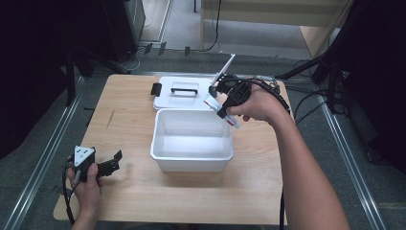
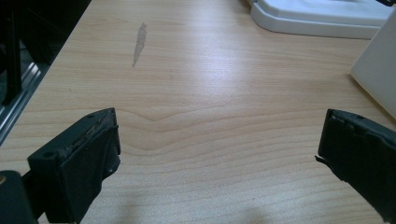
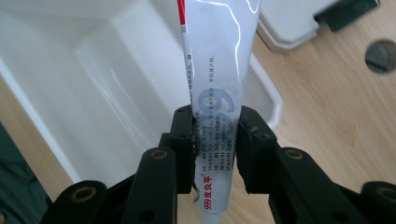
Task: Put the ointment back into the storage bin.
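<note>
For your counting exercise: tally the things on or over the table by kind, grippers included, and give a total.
Bin: 1
Lid: 1
Tube: 1
Grippers: 2, left and right
Total: 5

Glossy tube (image 3: 219, 70); smooth white plastic bin (image 1: 191, 155); matt wood table (image 1: 129, 120).

My high view looks down and forward over the whole desk (image 1: 124, 191), while both claw views sit close, each also catching the bin (image 1: 191, 143) and lid (image 1: 167, 98).
</note>
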